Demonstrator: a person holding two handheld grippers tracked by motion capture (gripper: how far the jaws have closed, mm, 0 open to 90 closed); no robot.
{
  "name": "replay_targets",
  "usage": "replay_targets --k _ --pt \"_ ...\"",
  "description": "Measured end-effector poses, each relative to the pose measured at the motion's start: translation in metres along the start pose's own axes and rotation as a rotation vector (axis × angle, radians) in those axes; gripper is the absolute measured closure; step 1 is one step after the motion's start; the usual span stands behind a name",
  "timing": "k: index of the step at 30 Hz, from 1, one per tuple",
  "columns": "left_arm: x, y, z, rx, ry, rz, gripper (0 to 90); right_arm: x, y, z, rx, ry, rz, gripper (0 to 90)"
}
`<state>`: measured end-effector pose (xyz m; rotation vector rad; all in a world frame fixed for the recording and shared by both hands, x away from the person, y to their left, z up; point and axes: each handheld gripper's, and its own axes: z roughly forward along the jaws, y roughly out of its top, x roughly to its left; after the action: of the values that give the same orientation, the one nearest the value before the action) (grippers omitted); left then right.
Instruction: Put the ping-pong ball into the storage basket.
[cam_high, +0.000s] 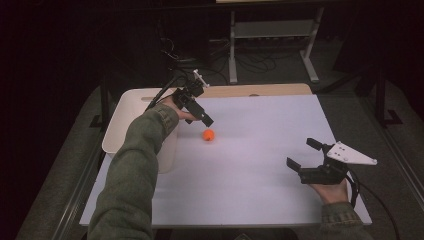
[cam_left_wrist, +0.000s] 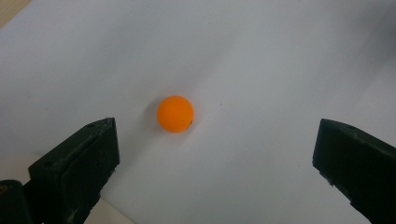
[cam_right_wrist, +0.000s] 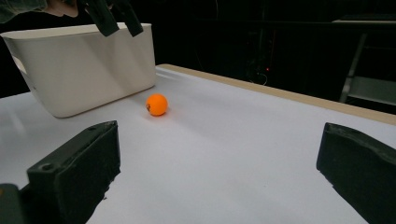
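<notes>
left gripper (cam_high: 209, 121): jaws spread wide, hanging just above the ball (cam_high: 208, 135), which sits on the white table (cam_high: 250, 165) beside the tub (cam_high: 130, 120) | right gripper (cam_high: 304, 154): jaws spread, nothing held, at 4 o'clock, well apart from ball

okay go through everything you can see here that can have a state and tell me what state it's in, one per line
Orange ball: resting on the white table top, loose, beside the bin and apart from it.
White bin: upright, open at the top; contents cannot be told.
Left gripper: open, hanging above the ball, not touching it.
Right gripper: open, holding nothing, at the table's near right, far from the ball.
</notes>
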<state>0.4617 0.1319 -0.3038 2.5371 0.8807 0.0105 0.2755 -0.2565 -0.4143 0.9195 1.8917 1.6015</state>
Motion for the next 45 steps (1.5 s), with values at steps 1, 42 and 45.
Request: replay_targets --k 1,42,45 --pt "0.0 0.001 0.002 0.005 0.0 -0.003 0.2 0.0 0.0 0.0 0.001 0.001 0.0 0.0" --pt "0.009 0.018 0.061 0.116 -0.005 -0.093 0.1 0.001 0.001 -0.001 -0.014 0.003 0.004 0.0" --pt "0.01 0.017 0.065 0.126 -0.006 -0.102 0.1 0.001 0.001 -0.001 -0.014 0.003 0.004 0.0"
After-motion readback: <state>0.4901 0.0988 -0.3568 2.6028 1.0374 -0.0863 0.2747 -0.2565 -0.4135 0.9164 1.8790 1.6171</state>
